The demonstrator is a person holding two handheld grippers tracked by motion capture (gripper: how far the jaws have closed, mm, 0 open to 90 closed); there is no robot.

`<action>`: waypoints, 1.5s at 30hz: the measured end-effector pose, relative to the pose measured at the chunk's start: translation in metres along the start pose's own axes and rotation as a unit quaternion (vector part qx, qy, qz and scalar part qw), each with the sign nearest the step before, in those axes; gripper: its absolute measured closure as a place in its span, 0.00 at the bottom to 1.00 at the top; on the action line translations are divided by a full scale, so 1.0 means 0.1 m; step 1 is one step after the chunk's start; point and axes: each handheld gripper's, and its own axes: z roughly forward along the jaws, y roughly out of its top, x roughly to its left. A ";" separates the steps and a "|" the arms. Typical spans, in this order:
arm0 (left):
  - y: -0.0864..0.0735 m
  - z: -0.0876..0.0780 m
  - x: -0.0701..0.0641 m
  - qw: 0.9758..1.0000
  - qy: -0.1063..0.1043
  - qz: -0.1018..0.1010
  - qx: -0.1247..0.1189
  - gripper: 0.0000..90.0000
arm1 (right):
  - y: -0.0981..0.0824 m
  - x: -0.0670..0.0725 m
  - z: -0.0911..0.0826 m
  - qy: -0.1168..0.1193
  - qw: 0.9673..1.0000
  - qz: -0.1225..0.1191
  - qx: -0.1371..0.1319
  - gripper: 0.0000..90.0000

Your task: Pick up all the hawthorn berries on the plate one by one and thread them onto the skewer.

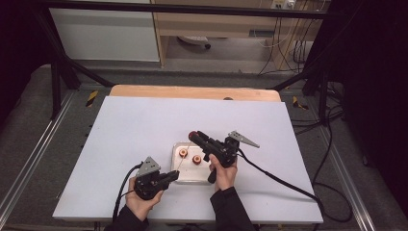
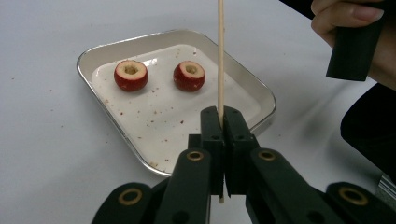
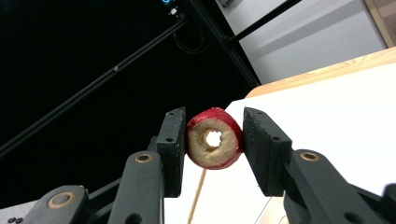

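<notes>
My left tool (image 2: 223, 122) is clamped shut on a thin wooden skewer (image 2: 221, 56), which points up and away from it. My right tool (image 3: 212, 140), part open, grips a cored red fruit (image 3: 215, 138), raised beyond the skewer tip. The hole faces me; I cannot confirm it lines up with the skewer. Two more fruits (image 2: 131, 75) sit in the tray (image 2: 261, 95) on the worktop (image 1: 144, 125).

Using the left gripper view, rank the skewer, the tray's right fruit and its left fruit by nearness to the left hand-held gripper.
1. Skewer: clamped upright in the left hand-held gripper.
2. Right fruit: in the tray, beside the skewer.
3. Left fruit: farther left in the tray.
</notes>
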 end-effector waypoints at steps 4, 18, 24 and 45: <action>0.00 0.00 0.00 1.000 -0.001 -0.005 -0.002 0.98 | -0.04 0.00 0.01 0.002 1.000 0.003 0.004 0.68; -0.01 0.00 -0.03 1.000 -0.009 -0.017 -0.001 0.98 | -0.13 0.03 0.00 -0.001 1.000 -0.019 0.001 0.68; -0.01 0.01 -0.03 1.000 -0.011 -0.025 0.003 0.98 | -0.15 0.04 -0.01 0.005 1.000 -0.021 0.016 0.68; -0.03 -0.01 -0.05 1.000 -0.005 -0.025 -0.007 0.98 | -0.20 0.06 -0.02 0.003 1.000 -0.003 0.016 0.69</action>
